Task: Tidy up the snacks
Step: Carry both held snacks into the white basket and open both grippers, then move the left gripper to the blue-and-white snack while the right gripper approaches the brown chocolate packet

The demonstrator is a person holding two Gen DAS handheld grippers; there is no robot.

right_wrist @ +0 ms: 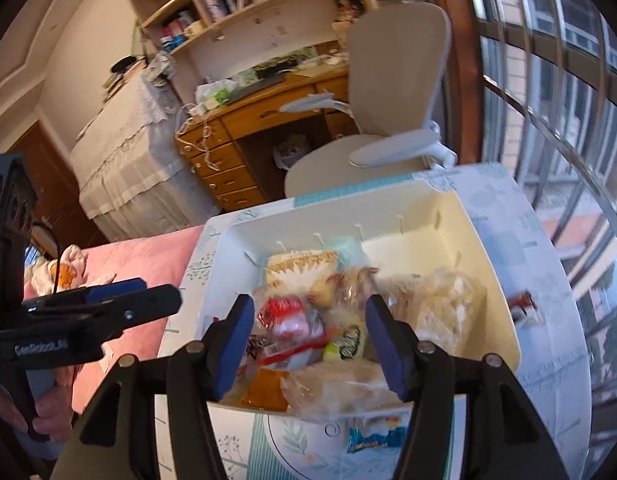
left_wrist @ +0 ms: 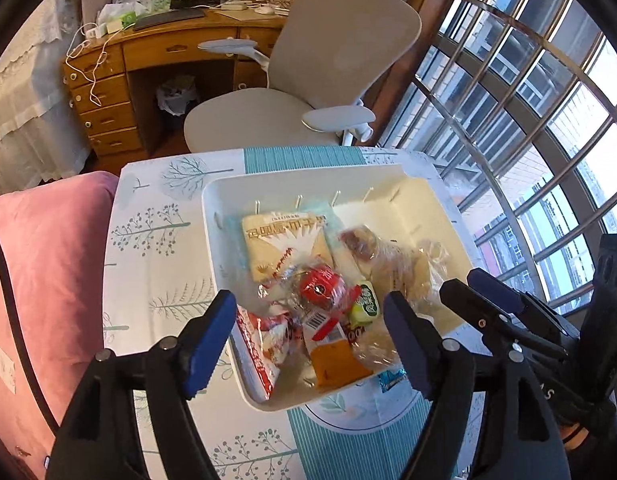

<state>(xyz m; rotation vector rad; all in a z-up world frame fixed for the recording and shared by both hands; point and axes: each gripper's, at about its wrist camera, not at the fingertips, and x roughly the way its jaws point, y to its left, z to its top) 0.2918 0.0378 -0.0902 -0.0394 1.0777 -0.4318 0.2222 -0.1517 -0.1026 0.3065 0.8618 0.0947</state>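
Left wrist: left gripper [left_wrist: 308, 336] open, empty, above snack bin [left_wrist: 212, 216]

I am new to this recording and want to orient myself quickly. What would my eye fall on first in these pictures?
First the white bin in the middle of the patterned table, heaped with wrapped snacks, a red packet near the centre. Next the two open hand-held grippers with blue pads: the left and the right both hang over the bin's near end. A small blue packet lies on the table outside the bin.
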